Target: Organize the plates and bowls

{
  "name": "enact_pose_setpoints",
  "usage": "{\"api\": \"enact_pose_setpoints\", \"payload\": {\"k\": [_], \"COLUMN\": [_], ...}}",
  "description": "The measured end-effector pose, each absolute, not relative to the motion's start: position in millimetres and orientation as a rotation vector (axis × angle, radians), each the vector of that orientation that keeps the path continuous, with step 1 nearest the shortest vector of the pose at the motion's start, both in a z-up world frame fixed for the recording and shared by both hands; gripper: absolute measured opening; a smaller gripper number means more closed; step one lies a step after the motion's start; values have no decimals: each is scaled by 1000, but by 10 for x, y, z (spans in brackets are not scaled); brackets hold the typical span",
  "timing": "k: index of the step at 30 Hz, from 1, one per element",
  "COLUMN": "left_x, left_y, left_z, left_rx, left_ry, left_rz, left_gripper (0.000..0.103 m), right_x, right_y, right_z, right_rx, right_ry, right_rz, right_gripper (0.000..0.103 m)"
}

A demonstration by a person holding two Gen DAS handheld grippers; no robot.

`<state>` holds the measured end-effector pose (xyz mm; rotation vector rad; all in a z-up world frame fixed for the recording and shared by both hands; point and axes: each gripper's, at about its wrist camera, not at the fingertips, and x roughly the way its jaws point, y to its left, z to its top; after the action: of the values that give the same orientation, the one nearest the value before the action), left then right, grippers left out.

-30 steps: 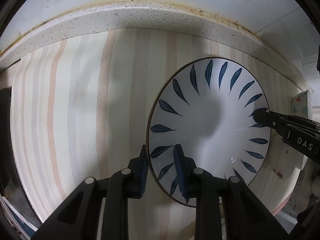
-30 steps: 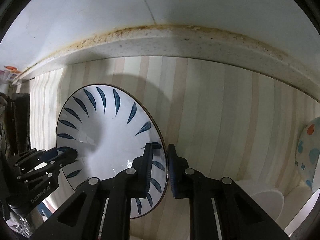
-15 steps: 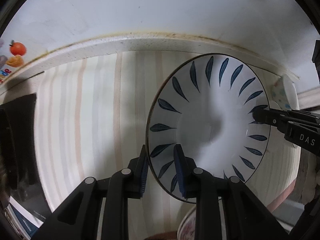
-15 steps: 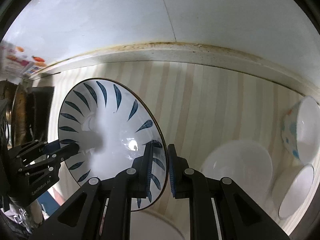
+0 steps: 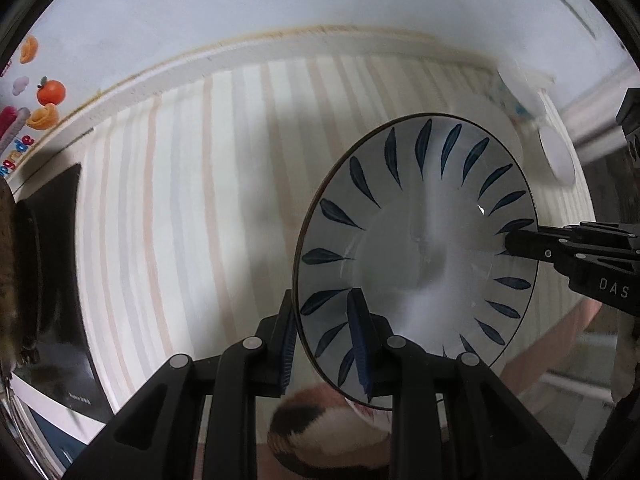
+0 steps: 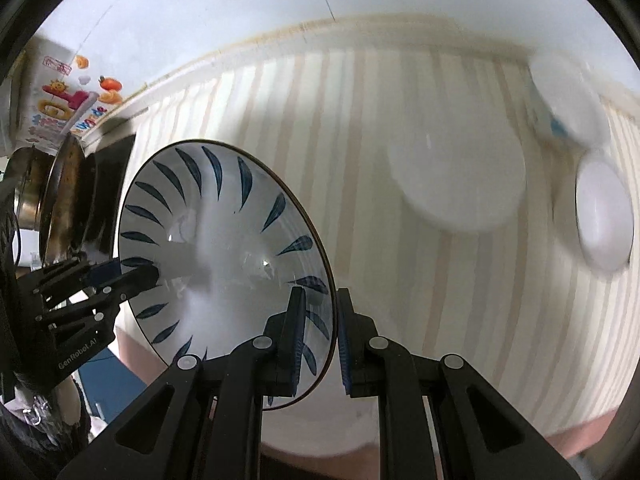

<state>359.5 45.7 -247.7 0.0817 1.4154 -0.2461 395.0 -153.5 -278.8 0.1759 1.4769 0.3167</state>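
Observation:
A white plate with dark blue leaf marks [image 5: 416,256] is held up above the striped cloth [image 5: 180,220] by both grippers. My left gripper [image 5: 326,336] is shut on its near-left rim. My right gripper [image 6: 320,332] is shut on the opposite rim, and shows in the left wrist view as a black arm [image 5: 568,244] reaching in from the right. The plate also shows in the right wrist view [image 6: 224,256], with the left gripper [image 6: 136,276] on its far edge. A plain white plate [image 6: 456,176], a dotted bowl [image 6: 564,108] and a small white bowl [image 6: 604,216] lie on the cloth, blurred.
The cloth ends at a speckled counter edge below the white wall [image 6: 320,32]. A dark pan and pot [image 6: 60,196] stand at the left, beside a carton with fruit pictures [image 6: 68,108]. Another white dish [image 6: 332,420] lies under the held plate.
Both grippers have lifted the leaf plate and drawn back from the wall. More of the cloth, the white plate and the bowls has come into view.

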Motion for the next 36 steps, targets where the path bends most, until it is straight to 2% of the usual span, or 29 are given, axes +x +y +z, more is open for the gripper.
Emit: {"api": "enact_pose_setpoints", "payload": {"k": [13, 25, 36], "left_x": [3286, 3237, 3194], "left_y": [107, 19, 3], "left_z": [-2944, -3125, -3169], "left_rx": [187, 220, 216], "left_ry": [1501, 1501, 1501], "left_rz": [-291, -259, -243], "left_gripper": [22, 22, 23], "right_x": [3168, 3143, 3170], "right_y": [-1940, -1787, -1802], "right_z": [-3294, -3502, -3459], "right_rx": [303, 305, 298], "right_ry": [1544, 1538, 1518], "right_rz": [255, 229, 216], "right_gripper": [17, 17, 16]}}
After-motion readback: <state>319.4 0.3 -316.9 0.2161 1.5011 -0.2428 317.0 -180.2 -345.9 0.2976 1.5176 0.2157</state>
